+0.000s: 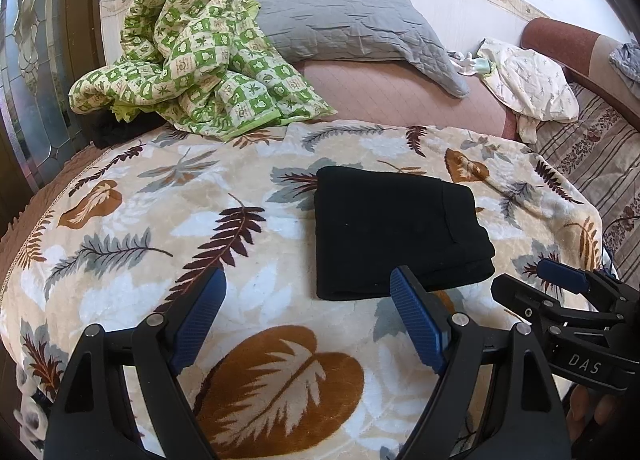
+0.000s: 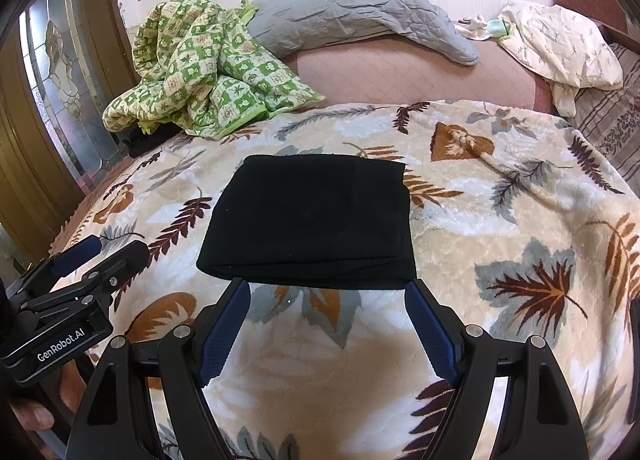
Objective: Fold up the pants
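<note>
On the bed, a leaf blanket [image 1: 160,228] lay spread out, and the black pants [image 1: 396,232] sat on it, folded into a neat thick square. The left tongs [image 1: 306,292] were wide open and held nothing. Their right blue pad [image 1: 416,324] was just at the near edge of the pants; I could not tell if it touched. The right tongs [image 2: 328,302] were wide open too, with nothing between the pads. Both blue tips sat right by the near edge of the pants [image 2: 312,220], and again I could not tell if they touched.

The left camera showed the right tongs [image 1: 560,280] from the side, low at the right, and only one of their blue pads could be seen. The right camera showed the left tongs [image 2: 80,256] from the side, low at the left, with a thumb [image 2: 34,416] under them.

Behind the pants lay a crumpled green checked quilt [image 1: 192,60], a gray pillow [image 1: 352,24] and a white cloth with small prints [image 1: 528,80]. A glass door [image 2: 68,92] stood at the left. Nothing lay on top of the pants.
</note>
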`<state>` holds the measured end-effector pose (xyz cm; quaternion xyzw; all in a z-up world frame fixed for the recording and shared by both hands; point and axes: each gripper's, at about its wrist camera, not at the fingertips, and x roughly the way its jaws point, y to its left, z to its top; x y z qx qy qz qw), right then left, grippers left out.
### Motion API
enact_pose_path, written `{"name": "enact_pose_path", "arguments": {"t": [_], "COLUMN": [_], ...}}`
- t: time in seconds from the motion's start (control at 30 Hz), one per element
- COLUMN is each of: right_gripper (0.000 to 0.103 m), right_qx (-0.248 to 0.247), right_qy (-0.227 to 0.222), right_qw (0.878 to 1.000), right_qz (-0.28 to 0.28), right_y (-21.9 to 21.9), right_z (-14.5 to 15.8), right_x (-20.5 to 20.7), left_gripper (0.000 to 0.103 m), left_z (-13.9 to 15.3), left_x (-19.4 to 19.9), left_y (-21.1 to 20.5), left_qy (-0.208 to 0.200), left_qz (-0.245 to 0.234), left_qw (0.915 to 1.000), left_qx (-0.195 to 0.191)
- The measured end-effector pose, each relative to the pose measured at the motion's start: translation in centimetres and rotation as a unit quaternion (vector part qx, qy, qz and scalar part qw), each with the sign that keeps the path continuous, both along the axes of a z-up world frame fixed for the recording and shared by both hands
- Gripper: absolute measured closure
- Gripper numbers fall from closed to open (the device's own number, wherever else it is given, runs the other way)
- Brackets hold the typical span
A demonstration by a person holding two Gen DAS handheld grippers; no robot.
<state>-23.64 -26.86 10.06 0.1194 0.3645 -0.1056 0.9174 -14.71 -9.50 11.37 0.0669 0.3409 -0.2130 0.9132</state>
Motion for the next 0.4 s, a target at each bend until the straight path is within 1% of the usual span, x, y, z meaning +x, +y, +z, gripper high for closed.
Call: {"name": "enact_pose_path", "arguments": {"t": [0.2,0.3,0.4], "right_gripper": [0.022,0.022,0.022], "right_qx": [0.0,0.0,-0.002], "right_qy": [0.002,0.001,0.002], "right_qw": [1.0,1.0,1.0], "right_qz": [-0.002,-0.003,-0.005], "right_y": [-0.03,-0.22,-0.51], "right_z": [0.14,0.27,0.32], "right_x": [-0.04,-0.21,-0.37], "left_gripper": [0.018,0.018,0.018], "left_z": [0.03,0.03,-0.19], "left_x": [-0.05,-0.27,-0.4], "left_y": [-0.04,0.03,0.22], "left_qy": [0.0,-0.001,0.0], "left_qz": [-0.001,-0.008,-0.011], "left_qw": [1.0,0.9999,0.9999], "left_qx": [-0.002,-0.012,-0.005]}}
